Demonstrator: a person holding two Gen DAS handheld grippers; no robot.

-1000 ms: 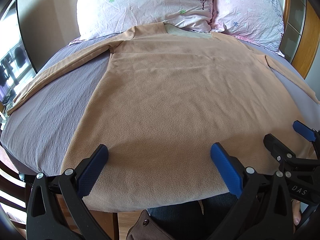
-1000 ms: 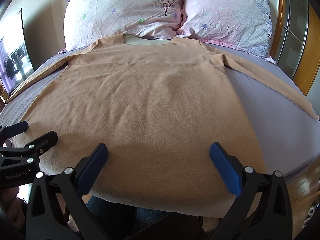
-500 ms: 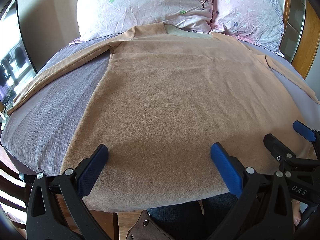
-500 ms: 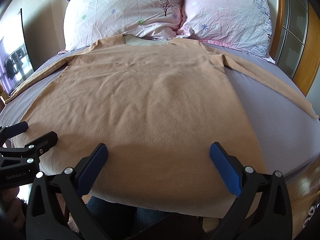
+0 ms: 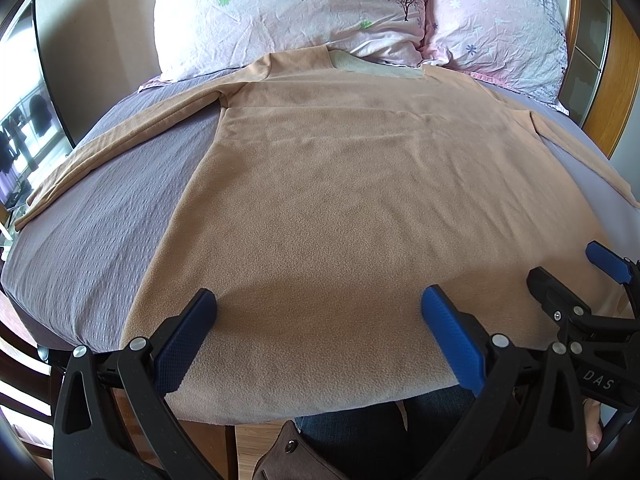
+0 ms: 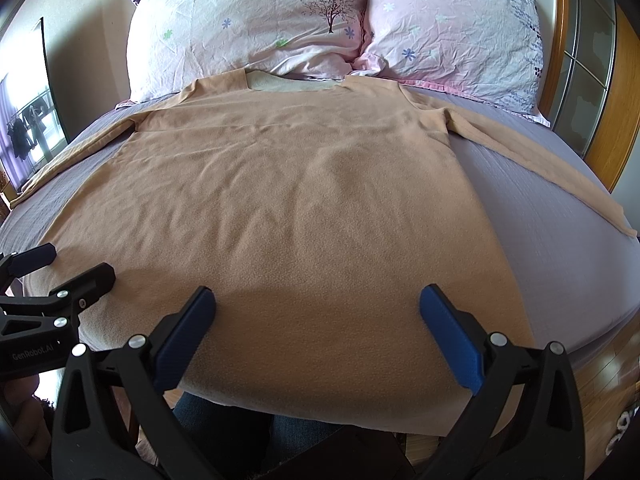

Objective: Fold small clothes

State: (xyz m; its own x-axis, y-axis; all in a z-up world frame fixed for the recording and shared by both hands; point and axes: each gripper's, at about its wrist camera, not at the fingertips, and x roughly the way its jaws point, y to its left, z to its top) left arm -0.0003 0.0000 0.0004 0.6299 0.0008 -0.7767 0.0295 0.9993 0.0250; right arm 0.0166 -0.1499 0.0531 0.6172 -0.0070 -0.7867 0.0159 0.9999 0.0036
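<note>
A tan long-sleeved fleece shirt [image 5: 352,208] lies flat on the bed, neck toward the pillows, both sleeves spread out sideways; it also shows in the right wrist view [image 6: 288,208]. Its hem hangs over the near bed edge. My left gripper [image 5: 320,332] is open and empty, just above the hem's left half. My right gripper [image 6: 316,328] is open and empty above the hem's right half. The right gripper shows at the right edge of the left wrist view [image 5: 580,280], and the left gripper at the left edge of the right wrist view [image 6: 60,272].
The bed has a grey-purple sheet [image 5: 88,232]. Two pink floral pillows [image 6: 256,20] [image 6: 456,28] lean at the head. A wooden headboard [image 6: 624,92] runs along the right. The person's jeans-clad legs [image 5: 360,432] are below the near edge.
</note>
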